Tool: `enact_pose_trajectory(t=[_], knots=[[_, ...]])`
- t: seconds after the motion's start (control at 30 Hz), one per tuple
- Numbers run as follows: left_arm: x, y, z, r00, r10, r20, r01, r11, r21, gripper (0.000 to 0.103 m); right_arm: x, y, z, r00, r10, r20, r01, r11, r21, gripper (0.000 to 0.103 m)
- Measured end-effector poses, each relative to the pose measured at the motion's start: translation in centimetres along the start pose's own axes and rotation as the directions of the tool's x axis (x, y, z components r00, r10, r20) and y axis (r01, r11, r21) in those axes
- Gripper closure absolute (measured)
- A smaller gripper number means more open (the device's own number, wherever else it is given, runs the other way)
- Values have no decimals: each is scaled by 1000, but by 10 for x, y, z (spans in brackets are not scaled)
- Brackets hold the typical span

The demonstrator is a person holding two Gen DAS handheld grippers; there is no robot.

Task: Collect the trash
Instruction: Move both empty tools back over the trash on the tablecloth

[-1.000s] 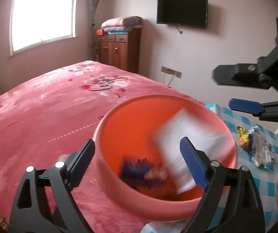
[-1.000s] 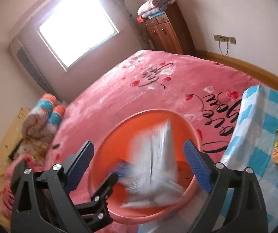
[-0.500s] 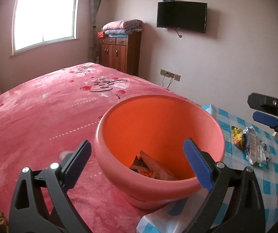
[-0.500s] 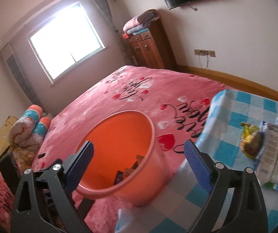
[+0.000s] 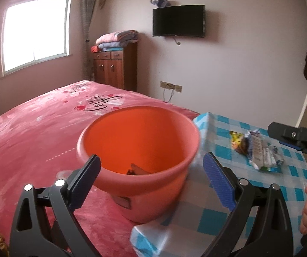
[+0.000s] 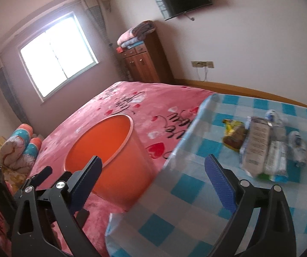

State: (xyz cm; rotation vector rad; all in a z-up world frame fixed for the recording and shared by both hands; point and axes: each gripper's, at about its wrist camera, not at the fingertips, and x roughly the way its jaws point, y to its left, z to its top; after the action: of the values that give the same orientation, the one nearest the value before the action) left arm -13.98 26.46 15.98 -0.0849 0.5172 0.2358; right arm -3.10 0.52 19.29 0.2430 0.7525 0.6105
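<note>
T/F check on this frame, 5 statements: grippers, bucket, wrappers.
1. Both the left gripper and the right gripper are open and hold nothing. True.
2. The round orange plastic bucket stands on the blue-and-white checked cloth. False: it stands on the pink heart-print bedspread, beside the cloth.
3. The pile of crinkled plastic snack wrappers lies on the checked cloth. True.
4. The bucket is empty. False: some trash shows at its bottom in the left wrist view.
5. A wrapper is clamped in the right gripper. False: its jaws are apart, with nothing between them.
</note>
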Motion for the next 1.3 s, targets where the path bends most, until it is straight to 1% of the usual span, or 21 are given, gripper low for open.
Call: enact_pose_trajectory(t=[0.2, 0.27, 0.4, 0.6, 0.67, 0.77, 0.87, 1.07, 1.17, 1.3], knots=[[-10, -33, -8, 998, -59, -2, 59, 997, 50, 6, -31, -27, -21, 997, -76, 18, 76, 997, 26, 8], [-14, -46, -13, 997, -77, -11, 78, 994, 77, 6, -42, -36, -29, 994, -107, 30, 106, 994, 35, 8], [-23, -66, -23, 994, -105, -33, 108, 987, 120, 6, -62, -53, -43, 989, -143, 43, 140, 988, 69, 8], [-42, -100, -45, 989, -139, -57, 148, 965, 216, 6, -92, -74, -66, 978, -200, 60, 194, 976, 98, 7], [-47, -108, -51, 985, -164, -63, 174, 958, 226, 6, -99, -78, -72, 976, -209, 63, 201, 973, 109, 7], [-52, -121, -61, 975, -201, -92, 217, 945, 245, 6, -112, -89, -83, 970, -232, 75, 221, 967, 124, 7], [-54, -134, -66, 971, -210, -112, 234, 933, 273, 6, -121, -101, -92, 964, -250, 88, 235, 961, 145, 8], [-56, -160, -73, 966, -220, -136, 253, 911, 325, 6, -127, -134, -111, 960, -265, 93, 242, 948, 205, 7], [-51, -175, -74, 961, -227, -159, 268, 903, 337, 6, -124, -152, -118, 958, -273, 90, 247, 943, 223, 7], [-38, -197, -73, 958, -219, -185, 273, 895, 353, 6, -117, -179, -129, 961, -267, 76, 242, 940, 239, 8]])
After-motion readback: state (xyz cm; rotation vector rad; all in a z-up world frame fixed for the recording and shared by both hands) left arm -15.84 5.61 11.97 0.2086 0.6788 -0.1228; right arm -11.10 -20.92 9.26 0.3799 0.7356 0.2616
